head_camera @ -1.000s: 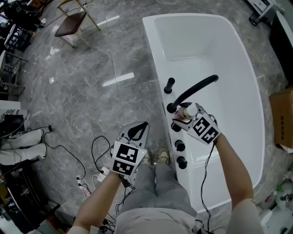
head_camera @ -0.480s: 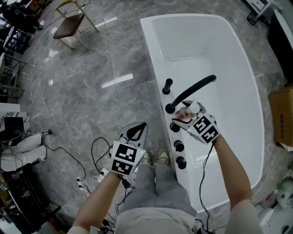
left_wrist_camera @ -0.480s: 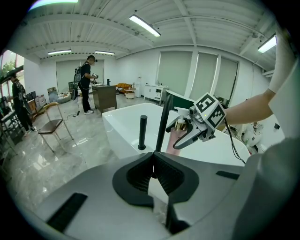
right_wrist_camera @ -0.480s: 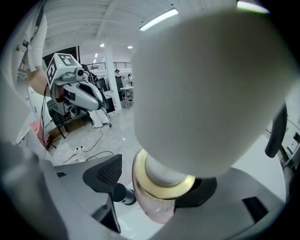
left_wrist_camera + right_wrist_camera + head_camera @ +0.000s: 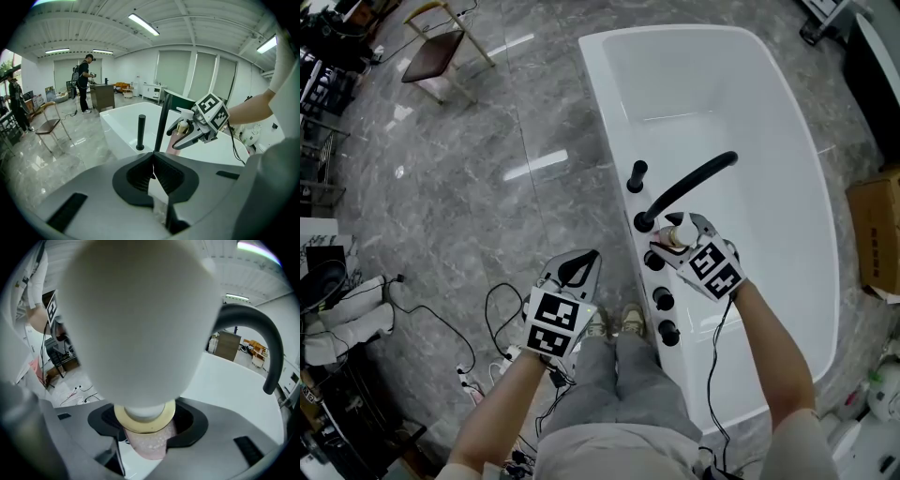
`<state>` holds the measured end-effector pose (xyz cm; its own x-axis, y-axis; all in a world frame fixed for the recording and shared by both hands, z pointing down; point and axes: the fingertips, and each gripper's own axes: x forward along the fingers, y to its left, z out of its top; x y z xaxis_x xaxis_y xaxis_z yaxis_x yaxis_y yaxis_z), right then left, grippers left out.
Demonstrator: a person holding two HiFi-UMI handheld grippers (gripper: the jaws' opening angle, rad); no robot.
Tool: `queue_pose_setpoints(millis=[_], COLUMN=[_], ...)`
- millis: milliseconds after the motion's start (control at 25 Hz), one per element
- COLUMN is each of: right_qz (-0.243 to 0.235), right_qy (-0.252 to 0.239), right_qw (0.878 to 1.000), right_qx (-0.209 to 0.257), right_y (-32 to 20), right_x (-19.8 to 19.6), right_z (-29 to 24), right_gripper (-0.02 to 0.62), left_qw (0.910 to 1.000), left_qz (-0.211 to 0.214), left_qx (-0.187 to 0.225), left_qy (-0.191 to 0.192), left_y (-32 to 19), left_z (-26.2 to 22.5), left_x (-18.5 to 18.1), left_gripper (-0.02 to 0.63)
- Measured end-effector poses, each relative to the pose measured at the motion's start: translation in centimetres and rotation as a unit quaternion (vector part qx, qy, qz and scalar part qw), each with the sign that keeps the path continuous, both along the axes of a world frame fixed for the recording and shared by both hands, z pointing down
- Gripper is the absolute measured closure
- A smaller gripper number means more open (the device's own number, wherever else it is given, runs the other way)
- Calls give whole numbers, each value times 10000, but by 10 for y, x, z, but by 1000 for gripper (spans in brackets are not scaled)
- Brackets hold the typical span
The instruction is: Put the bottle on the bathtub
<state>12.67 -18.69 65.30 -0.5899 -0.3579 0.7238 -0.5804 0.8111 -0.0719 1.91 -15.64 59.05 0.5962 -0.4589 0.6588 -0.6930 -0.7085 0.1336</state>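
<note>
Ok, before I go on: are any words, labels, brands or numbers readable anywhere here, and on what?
No text can be read anywhere.
bottle: pink body, gold collar, white cap; no label shows.
left tool, right tool: their marker cubes show black-and-white squares only, no letters. The right tool's jaws have just been closing on the bottle.
cardboard box: any print is too small to tell.

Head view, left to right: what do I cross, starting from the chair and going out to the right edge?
chair → left gripper → right gripper, whose jaws have just been closing, with the bottle between them → cardboard box
</note>
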Motion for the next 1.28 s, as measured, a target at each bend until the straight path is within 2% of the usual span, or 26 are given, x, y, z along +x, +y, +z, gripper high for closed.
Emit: queue_pose_setpoints(millis=[160,520,680,1040,1120,1280], right_qz=[-225,-414,-606,-588,-561,-434], right_qy=[127,159,247,286,210,-292], right_qw=[9996,9990,9973,9967,9969,9982], right_qx=[84,87,340,471,508,286], right_y=[10,11,11,10,11,16], right_x=[-17,-24,-35,-36,-35,-38], right_z=[0,0,-5,-4,-7,-10], right_gripper=[334,336,336,336,336,344], left_qw=[10000,10000,10000,10000,10000,10000], left_qz=[28,17,16,-11,-21,-8], left_qx=[-6,-35,-42,-40,-55,-85], left_qy=[29,14,17,47,50,51], left_y=[0,-1,0,-1,0,2], left_z=[-2,0,1,2,3,8], left_x=[1,-6,-11,-15,-15,-14], left_gripper=[585,586,586,586,586,586])
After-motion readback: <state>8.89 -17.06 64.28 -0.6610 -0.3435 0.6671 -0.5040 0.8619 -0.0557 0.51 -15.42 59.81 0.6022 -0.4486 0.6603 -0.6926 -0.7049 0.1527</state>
